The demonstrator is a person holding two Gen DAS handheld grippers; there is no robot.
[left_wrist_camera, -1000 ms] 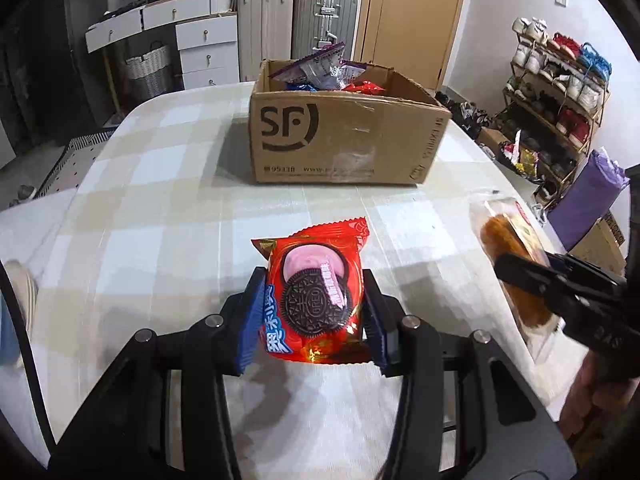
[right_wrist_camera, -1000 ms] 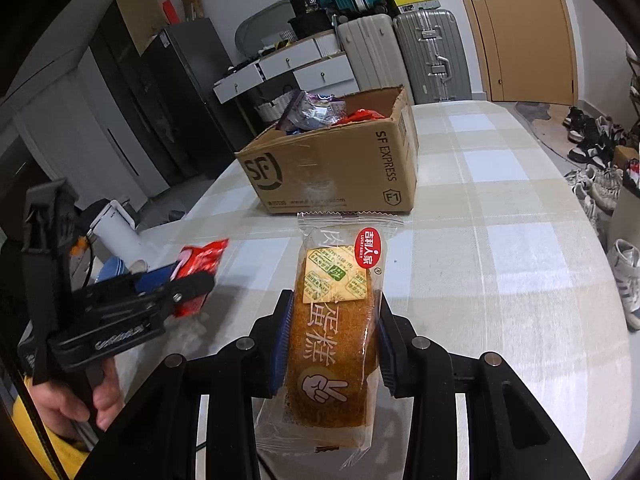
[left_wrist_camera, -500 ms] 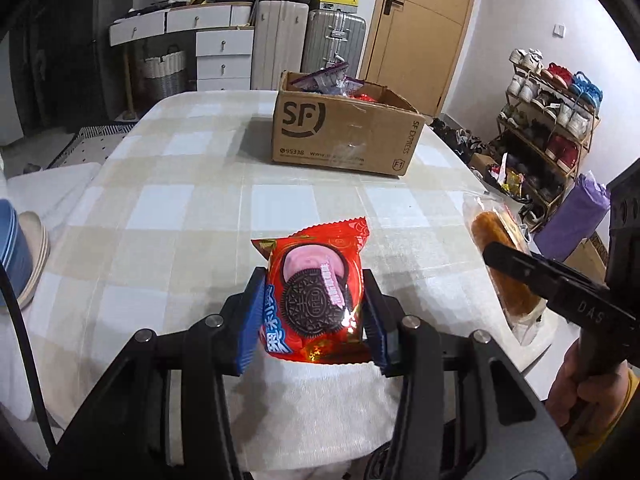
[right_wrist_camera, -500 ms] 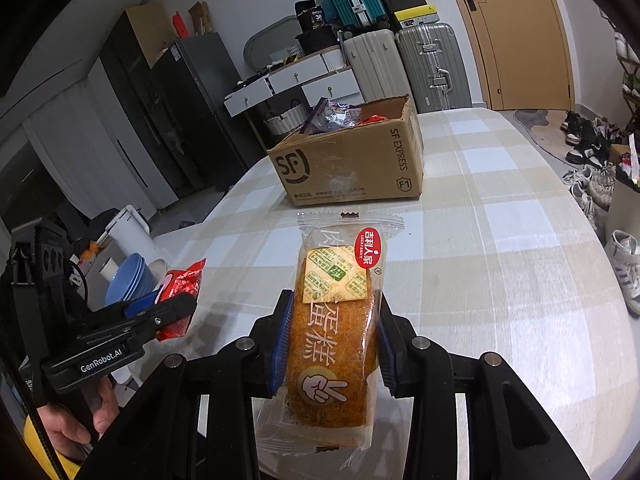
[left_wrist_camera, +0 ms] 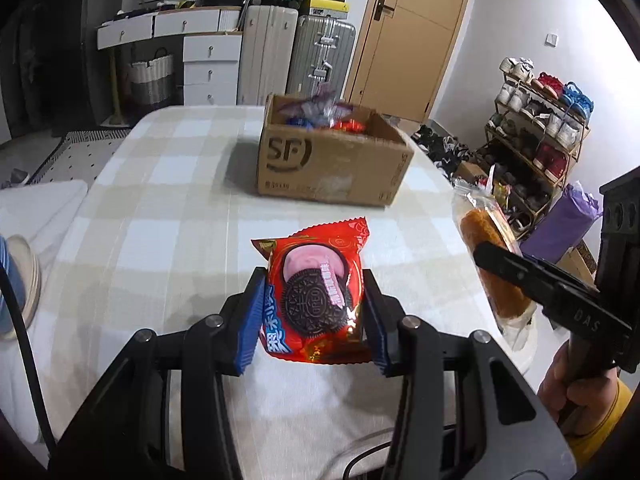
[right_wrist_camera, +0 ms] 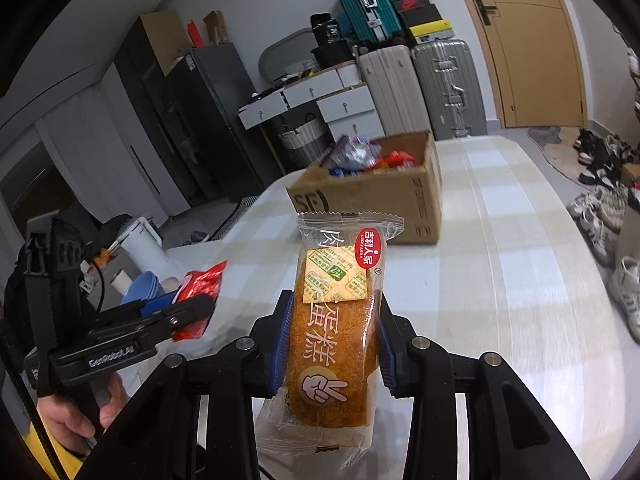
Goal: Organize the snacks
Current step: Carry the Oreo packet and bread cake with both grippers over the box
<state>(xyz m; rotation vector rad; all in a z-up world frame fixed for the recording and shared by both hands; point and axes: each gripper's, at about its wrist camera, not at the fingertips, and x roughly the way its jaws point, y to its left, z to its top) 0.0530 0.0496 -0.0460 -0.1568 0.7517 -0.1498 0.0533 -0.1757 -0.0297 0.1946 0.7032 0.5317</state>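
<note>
left gripper point(left_wrist_camera: 316, 312) clamped on a red oreo packet point(left_wrist_camera: 316, 292), blue pads pressing both side edges; packet upright at lower centre of the left wrist view, its bottom edge partly hidden behind the finger bases. chinese lettering on the lower left of the wrapper only partly legible.

right gripper point(right_wrist_camera: 332, 336) clamped on a clear-wrapped cake point(right_wrist_camera: 334, 336), long and brown, standing upright at lower centre of the right wrist view. red round brand mark near the top, yellow sachet under the film; small print on the sachet too fine to read. lower end of the wrapper dips behind the gripper frame.

each tool shows in the other's view: right gripper with cake at the right edge of the left view, cut off by the frame; left gripper at lower left of the right view, red packet mostly hidden behind its black finger. a bare hand point(right_wrist_camera: 80, 412) on the handle there, partly cropped.

cardboard box point(left_wrist_camera: 332, 168) marked "sf" sits at upper centre on the checked tablecloth point(left_wrist_camera: 160, 216), well apart from both held snacks. box open, wrappers inside blurred, purple, blue and red, kinds not discernible.

suitcases point(left_wrist_camera: 296, 56) and a wooden door point(left_wrist_camera: 404, 28) behind; shoe rack point(left_wrist_camera: 536, 120) at right.
</note>
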